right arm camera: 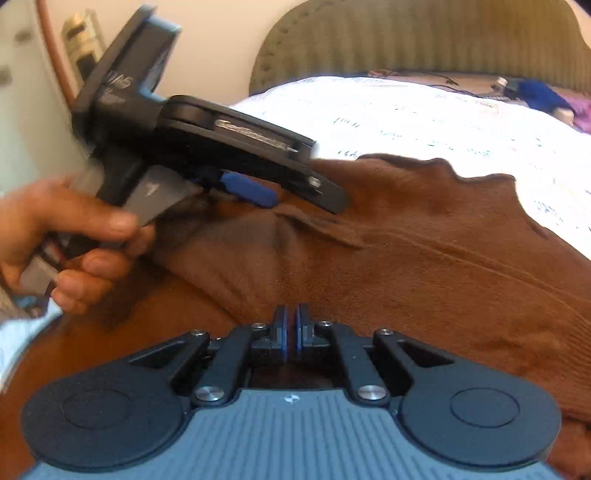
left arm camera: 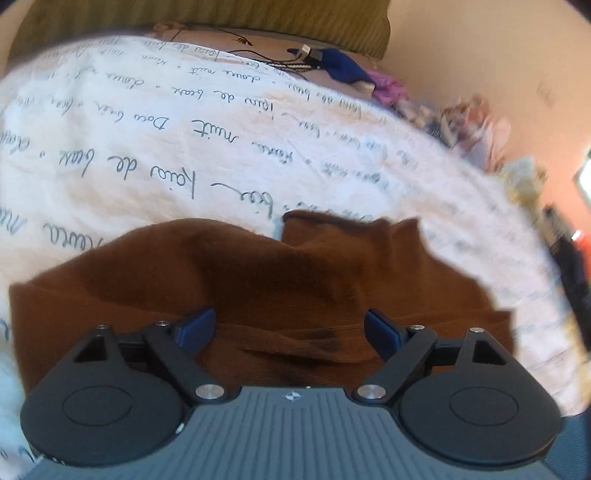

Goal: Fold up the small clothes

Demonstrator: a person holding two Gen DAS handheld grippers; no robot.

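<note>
Brown knit garment [right arm camera: 406, 266], ribbed band visible, lying rumpled on white script-printed duvet [left arm camera: 184, 147]; far edge ragged, one fold ridge across mid-section, not yet squared.

Left gripper [left arm camera: 290, 328]: blue pads spread wide, nothing between them, low over near part of garment. In right wrist view seen from the side at garment's left edge, hand [right arm camera: 66, 236] on its handle; blurred, contact w/ cloth not determinable.

Right gripper [right arm camera: 291, 332]: pads pressed together at garment's near edge. Whether cloth is caught between them cannot be told; pad tips sit against brown fabric but no pinched fold discernible.

Step judged: early fold, approx. grasp/reposition phase; garment unfolded in the main.

Next move calls for: left gripper to close on near-left edge of garment, both edges lifted together, carried toward far edge, laid flat.

Beyond garment: blue cloth [left arm camera: 343, 68], purple clothes pile [left arm camera: 388, 85], cables toward headboard [left arm camera: 184, 18].
</note>
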